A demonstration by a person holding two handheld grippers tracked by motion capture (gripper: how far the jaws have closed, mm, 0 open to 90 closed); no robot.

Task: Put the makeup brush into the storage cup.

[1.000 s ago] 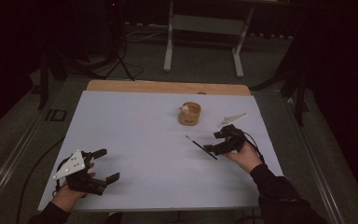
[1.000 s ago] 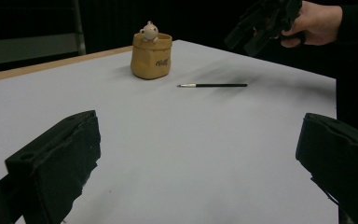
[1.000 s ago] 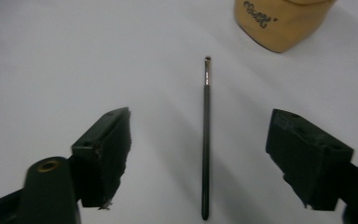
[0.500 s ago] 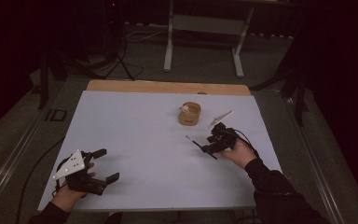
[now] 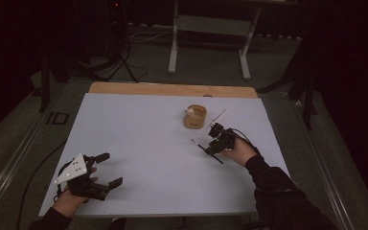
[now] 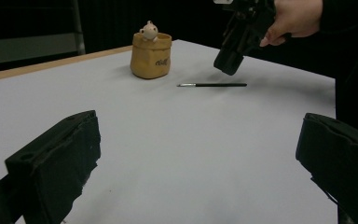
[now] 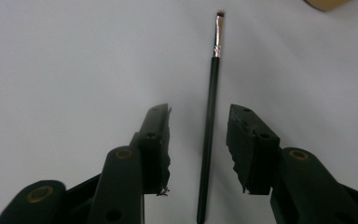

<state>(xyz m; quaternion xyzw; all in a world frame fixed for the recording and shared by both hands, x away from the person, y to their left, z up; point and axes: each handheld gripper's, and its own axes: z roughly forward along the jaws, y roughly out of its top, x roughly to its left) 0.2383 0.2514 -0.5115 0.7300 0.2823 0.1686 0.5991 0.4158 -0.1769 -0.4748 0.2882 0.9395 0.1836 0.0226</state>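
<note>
Slim black-handled paintbrush (image 7: 209,140) lies flat on the white desk (image 5: 139,139) between the right gripper (image 7: 198,140)'s jaws, which have just been closing and hang apart, untouching, so the grasp looks imminent; left gripper (image 5: 106,168) gapes.

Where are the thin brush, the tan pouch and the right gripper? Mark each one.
thin brush (image 7: 209,135), right gripper view, on the black handle between the jaws.
tan pouch (image 6: 151,59), left gripper view, on its front wall.
right gripper (image 7: 199,144), right gripper view, midway between its fingertips, jaws just closing, pads not yet touching.
</note>
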